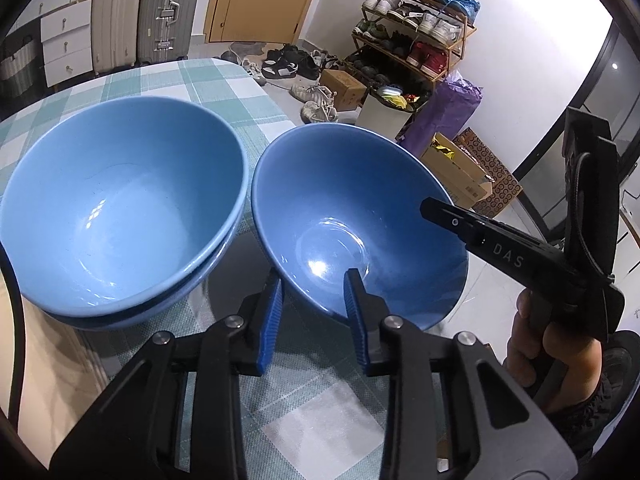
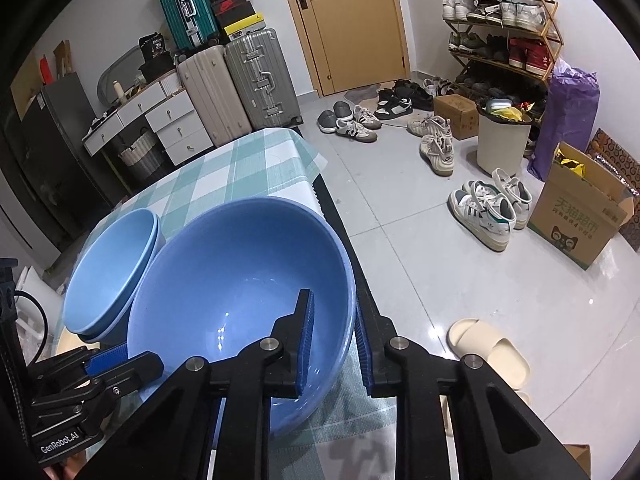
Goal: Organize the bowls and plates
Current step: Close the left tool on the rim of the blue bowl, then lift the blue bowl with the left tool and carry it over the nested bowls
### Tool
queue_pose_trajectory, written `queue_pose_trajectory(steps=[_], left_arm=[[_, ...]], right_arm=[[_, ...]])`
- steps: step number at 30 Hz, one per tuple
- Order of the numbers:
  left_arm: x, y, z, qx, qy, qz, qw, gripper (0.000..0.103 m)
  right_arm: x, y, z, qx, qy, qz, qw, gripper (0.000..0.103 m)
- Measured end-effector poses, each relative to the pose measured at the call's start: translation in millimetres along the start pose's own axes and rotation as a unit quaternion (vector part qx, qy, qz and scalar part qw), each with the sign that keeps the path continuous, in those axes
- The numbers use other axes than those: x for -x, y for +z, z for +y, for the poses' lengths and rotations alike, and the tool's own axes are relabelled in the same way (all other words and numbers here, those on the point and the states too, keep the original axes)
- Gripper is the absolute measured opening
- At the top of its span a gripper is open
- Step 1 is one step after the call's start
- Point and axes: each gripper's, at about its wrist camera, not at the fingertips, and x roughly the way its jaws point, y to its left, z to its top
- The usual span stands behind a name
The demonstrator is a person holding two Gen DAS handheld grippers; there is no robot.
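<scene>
Nearest the left wrist camera, the left gripper (image 1: 314,300) straddles the near rim of the darker blue bowl (image 1: 360,216): one blue pad sits outside the wall, the other inside the bowl. A gap shows between the pads and the wall, so the jaws stand partly open and are not clamped.

To the left of that bowl, with rims almost touching, stands the stack of light blue bowls (image 1: 120,208), one nested in another, upright on the table (image 1: 200,80) with its green and white checked cloth. The darker bowl is tilted and overhangs the table edge on the side away from the stack.

To the right of the darker bowl in this view, the right gripper (image 1: 436,206) reaches in over its far rim, held by the person's right hand (image 1: 536,344).

In the right wrist view, the right gripper (image 2: 334,344) has one pad inside the darker blue bowl (image 2: 240,300) and the other outside its right wall, close on both faces; it appears to pinch the rim, with the bowl tipped up off the cloth. Left of that bowl the left gripper (image 2: 108,362) meets its lower left rim, and the bowl stack (image 2: 108,272) stands just behind.

Beyond the bowl lie suitcases (image 2: 240,84), a door (image 2: 348,24), scattered shoes (image 2: 436,148) and a shoe rack (image 2: 500,28).
</scene>
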Motion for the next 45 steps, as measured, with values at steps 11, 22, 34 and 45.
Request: queue_pose_trajectory(steps=[11,22,34,45], left_arm=[[16.3,-3.4,-10.7,-0.017,0.006,-0.010,0.9998,0.027],[51.6,-2.6,-21.0,-0.040,0.008,-0.032,0.9987,0.027],[109.8,13.6,-24.6,-0.057,0.019,-0.073,0.9955,0.027],[153.5,33.2,-12.8,-0.048,0.033,-0.095,0.9937,0.027]], right_arm=[[23.8,-3.7,0.4,0.005,0.002,-0.017,1.000,0.020],[65.9,-5.2,14.5,0.022,-0.006,-0.055,0.998,0.020],[99.4,0.2,41.9,0.042,-0.003,-0.083,0.996,0.021],[99.8,16.6,68.9,0.060,0.014,-0.093,0.994,0.022]])
